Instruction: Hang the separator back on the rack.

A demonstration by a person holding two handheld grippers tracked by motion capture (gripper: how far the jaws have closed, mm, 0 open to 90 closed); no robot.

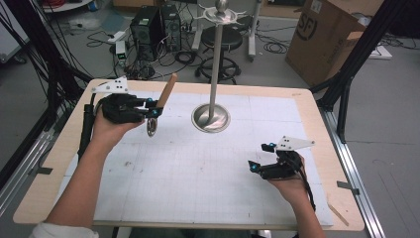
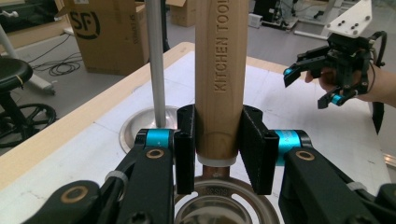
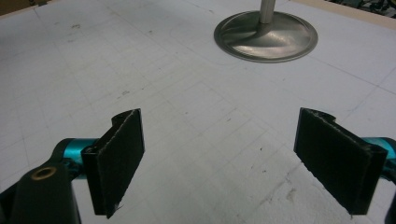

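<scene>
Left hand-held gripper [image 2: 217,154] clamps the wooden handle [image 2: 218,70] of a utensil, stamped "KITCHEN TOOL"; its metal head [image 1: 152,127] hangs just above the surface [image 1: 198,168]. The stand [image 1: 213,69] rises near mid-surface, its base [image 3: 265,36] ahead of the right hand-held gripper [image 3: 233,158], whose jaws gape wide over bare gridded sheet. Beyond the far edge, a box [image 2: 105,32] marked "SF".

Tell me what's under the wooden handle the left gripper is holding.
Below the wooden handle, a white collar joins a round metal strainer head, hanging over the white mat. The left gripper clamps the handle's lower end; its pads cover the handle's sides there.
</scene>
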